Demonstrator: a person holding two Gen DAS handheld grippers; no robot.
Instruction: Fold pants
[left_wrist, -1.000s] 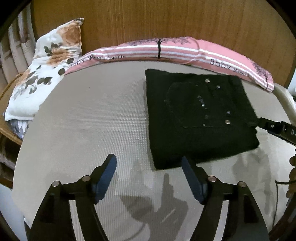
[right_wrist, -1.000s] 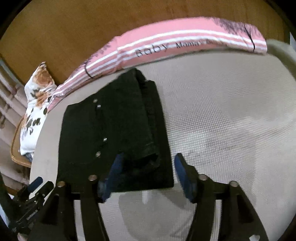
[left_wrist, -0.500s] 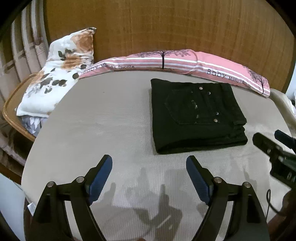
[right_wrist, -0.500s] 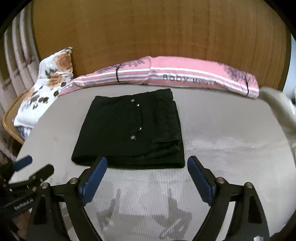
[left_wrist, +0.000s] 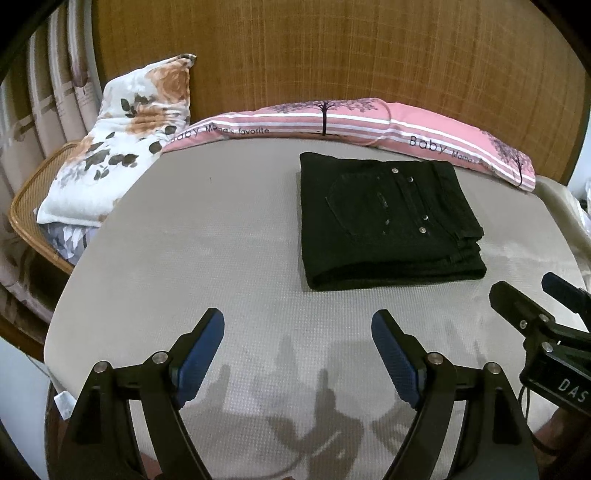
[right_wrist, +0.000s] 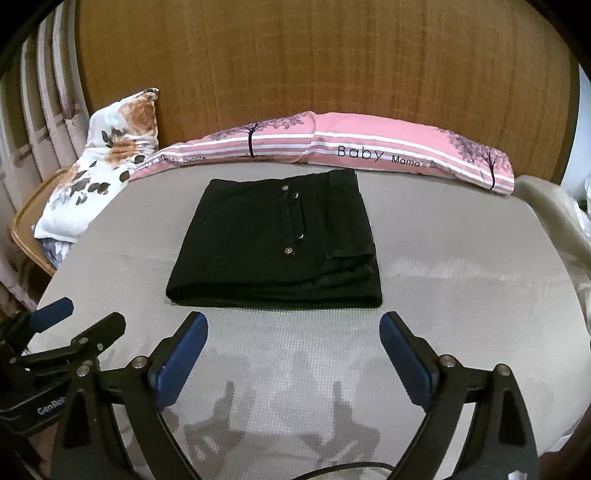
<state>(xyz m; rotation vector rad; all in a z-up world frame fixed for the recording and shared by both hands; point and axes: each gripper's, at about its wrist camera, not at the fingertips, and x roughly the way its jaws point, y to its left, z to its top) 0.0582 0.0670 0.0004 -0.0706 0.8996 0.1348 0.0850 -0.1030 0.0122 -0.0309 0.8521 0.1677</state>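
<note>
The black pants (left_wrist: 384, 221) lie folded into a compact rectangle on the grey mat (left_wrist: 221, 229), back pocket and metal rivets facing up. In the right wrist view the pants (right_wrist: 273, 243) show stacked layers along their near edge. My left gripper (left_wrist: 297, 317) hovers open over bare mat, short of the pants' near left corner. My right gripper (right_wrist: 293, 319) hangs just short of the near edge, its jaws opening with nothing between them. Each gripper shows at the edge of the other's view: the right gripper (left_wrist: 524, 284) and the left gripper (right_wrist: 92, 314).
A long pink striped bolster (left_wrist: 369, 118) lines the mat's far edge against a wooden headboard (left_wrist: 332, 51). A floral pillow (left_wrist: 122, 140) rests on a wicker seat (left_wrist: 26, 206) at the far left. The mat's rounded edge drops off left and near.
Both grippers have pulled back and up from the pants. The right gripper let go of the pants' near right corner and widened; the pants stay folded on the mat.
</note>
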